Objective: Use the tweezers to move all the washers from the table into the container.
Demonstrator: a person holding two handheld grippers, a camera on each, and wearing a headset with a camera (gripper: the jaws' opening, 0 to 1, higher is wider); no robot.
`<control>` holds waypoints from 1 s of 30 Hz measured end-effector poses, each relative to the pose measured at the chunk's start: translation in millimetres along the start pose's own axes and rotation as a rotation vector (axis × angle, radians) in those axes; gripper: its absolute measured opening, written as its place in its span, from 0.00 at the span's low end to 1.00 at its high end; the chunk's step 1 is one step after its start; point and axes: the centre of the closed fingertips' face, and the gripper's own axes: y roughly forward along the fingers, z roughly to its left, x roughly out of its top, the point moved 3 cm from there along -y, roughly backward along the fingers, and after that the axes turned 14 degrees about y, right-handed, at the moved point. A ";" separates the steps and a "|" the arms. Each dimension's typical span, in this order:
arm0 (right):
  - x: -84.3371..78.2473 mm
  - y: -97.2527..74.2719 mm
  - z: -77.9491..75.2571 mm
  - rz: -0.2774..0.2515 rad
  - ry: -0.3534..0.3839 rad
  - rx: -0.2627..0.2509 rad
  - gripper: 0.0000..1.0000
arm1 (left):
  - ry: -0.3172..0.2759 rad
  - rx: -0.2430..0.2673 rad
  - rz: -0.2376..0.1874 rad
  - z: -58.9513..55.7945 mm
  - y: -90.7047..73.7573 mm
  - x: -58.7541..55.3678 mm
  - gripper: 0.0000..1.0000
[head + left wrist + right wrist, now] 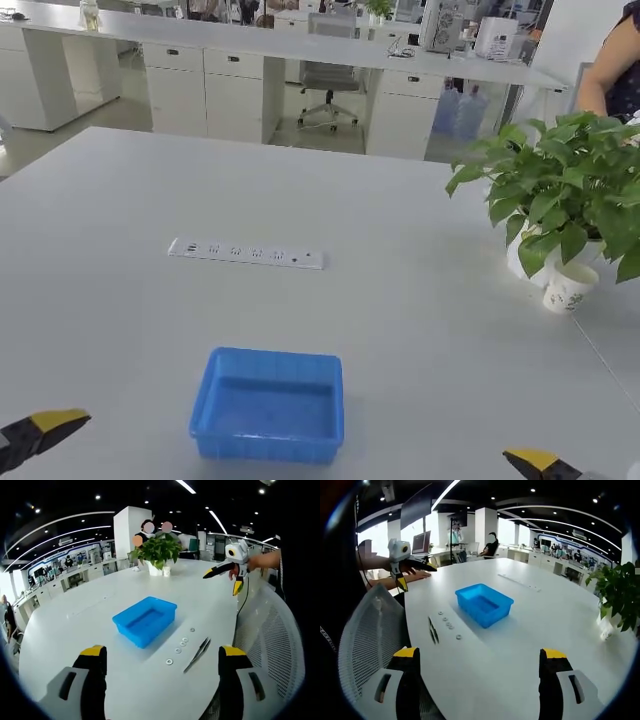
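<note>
A shallow, rectangular blue plastic container [145,620] with a rolled rim sits empty on the smooth, matte white desk [400,300]. Just beside its near long wall, a loose row of small flat metal washers [169,661] lies on the desk. Slim dark metal tweezers [197,654] lie just beyond them, near the desk edge, closed and pointing along the row.

The left gripper [162,651] has its yellow-tipped black jaws spread wide with nothing between them. The right gripper [480,653] is equally wide and empty.

Farther back on the desk lie a white power strip [245,253], a leafy green potted plant [570,190] and a patterned paper cup [568,288]. A white mesh chair back [365,630] stands at the desk edge. The room is an open office with white cabinets [240,95]. In the head view the container hides the washers and tweezers, and both grippers are cut off at the bottom.
</note>
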 end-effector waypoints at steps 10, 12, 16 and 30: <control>5.7 5.6 5.1 0.038 -0.055 0.031 0.98 | 0.048 -0.080 0.040 -8.3 4.0 -3.3 0.91; 5.2 7.6 7.5 0.046 -0.062 0.044 0.96 | 0.052 -0.096 0.044 -10.1 4.9 -3.8 0.87; 2.3 14.0 12.8 0.071 -0.088 0.067 0.93 | 0.084 -0.135 0.058 -14.6 7.4 -5.7 0.84; -0.8 36.5 33.1 0.117 -0.197 0.165 0.76 | 0.196 -0.272 0.079 -30.0 23.0 -13.1 0.62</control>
